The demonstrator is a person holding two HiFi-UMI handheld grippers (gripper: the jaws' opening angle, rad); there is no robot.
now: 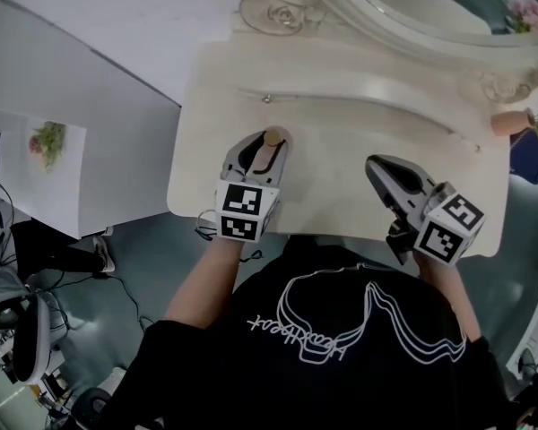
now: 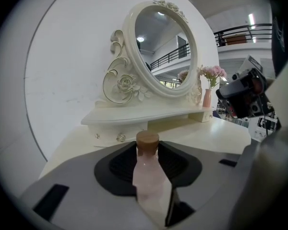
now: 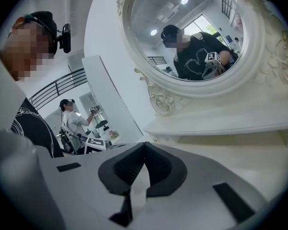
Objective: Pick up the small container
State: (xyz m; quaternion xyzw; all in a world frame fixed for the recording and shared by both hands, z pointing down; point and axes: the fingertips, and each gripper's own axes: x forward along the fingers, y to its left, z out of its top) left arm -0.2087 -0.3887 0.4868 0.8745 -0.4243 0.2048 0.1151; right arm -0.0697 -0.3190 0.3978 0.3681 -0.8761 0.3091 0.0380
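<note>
The small container is a pale pink bottle with a brown cork lid. It stands upright between the jaws of my left gripper, and both dark pads press on its sides. In the head view its cork shows at the tip of the left gripper, over the left part of the cream dressing table. My right gripper hovers over the table's right front, jaws together and nothing between them.
An ornate oval mirror rises behind a low shelf with small drawer knobs. A pink vase with flowers stands at the table's far right. The table's front edge runs just under both grippers. A second person stands off to the left.
</note>
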